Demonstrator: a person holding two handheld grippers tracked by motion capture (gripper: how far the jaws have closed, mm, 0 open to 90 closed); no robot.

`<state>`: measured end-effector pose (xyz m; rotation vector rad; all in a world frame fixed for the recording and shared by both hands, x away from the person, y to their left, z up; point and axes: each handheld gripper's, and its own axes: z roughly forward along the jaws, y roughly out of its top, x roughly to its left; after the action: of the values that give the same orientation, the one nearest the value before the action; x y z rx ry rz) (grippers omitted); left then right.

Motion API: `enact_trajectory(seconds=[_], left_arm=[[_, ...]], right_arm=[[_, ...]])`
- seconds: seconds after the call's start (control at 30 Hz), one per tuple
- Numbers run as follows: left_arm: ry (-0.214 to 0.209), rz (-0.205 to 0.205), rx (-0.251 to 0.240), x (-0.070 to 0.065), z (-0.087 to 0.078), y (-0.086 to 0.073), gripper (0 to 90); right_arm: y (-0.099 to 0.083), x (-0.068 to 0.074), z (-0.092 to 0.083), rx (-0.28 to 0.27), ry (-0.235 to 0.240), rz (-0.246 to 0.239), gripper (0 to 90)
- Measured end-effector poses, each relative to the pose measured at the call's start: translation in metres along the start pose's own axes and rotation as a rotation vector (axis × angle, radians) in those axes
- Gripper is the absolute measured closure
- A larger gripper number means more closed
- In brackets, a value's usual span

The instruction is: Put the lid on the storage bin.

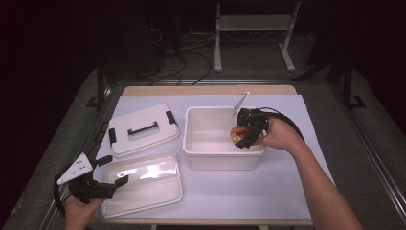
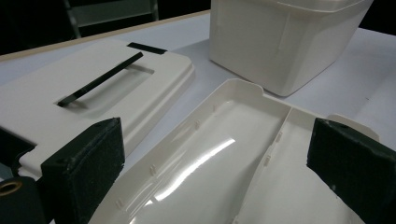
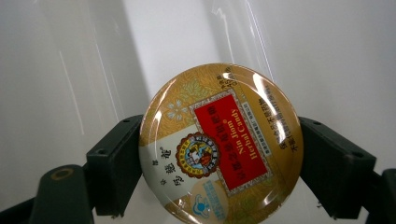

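Clamped between the two black jaws of my right gripper [image 3: 219,154] is a round gold candy tin [image 3: 220,144], its red label facing the camera and its rim pressed by a pad on either side — an edge grip, so the flat face stays free and the tin can go down level. Behind it are the pale inner walls of the white tub [image 1: 191,143], because I am holding the tin over the tub's right rim, inside the opening, ready to lower it in. From above, my right gripper [image 1: 246,132] reaches in from the right side of the tub, with the tin [image 1: 238,134] just below the rim line; whether it touches the wall I cannot tell.

My left gripper [image 1: 112,170] waits well apart from all this, jaws spread wide and holding nothing. It hangs over the near-left corner of the clear inner tray [image 2: 219,158], which lies flat on the table just beside the tub — I judge it is parked there to lift that tray next. Beyond the tray, on my left gripper's far side, the white lid [image 2: 98,88] with its black handle rests top up, set aside so the tub stays open.
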<state>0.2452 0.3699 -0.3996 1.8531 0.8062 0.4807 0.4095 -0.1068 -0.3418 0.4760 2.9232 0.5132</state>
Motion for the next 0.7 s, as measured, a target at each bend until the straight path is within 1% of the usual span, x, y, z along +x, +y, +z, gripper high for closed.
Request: enact_trajectory(seconds=[0.13, 0.5, 0.7], left_arm=[[0.0, 0.001, 0.001, 0.0, -0.0001, 0.0, 3.5], [-0.002, 0.002, 0.0, 0.0, -0.0005, -0.0004, 3.5], [-0.001, 0.002, 0.0, 0.0, -0.0009, -0.0004, 3.5]], right_arm=[[0.0002, -0.0012, 0.0004, -0.007, 0.0, 0.002, 20.1], [0.0026, -0.0012, 0.005, 0.002, 0.005, 0.0, 20.0], [0.0027, -0.0019, 0.0083, 0.012, 0.01, 0.008, 20.0]])
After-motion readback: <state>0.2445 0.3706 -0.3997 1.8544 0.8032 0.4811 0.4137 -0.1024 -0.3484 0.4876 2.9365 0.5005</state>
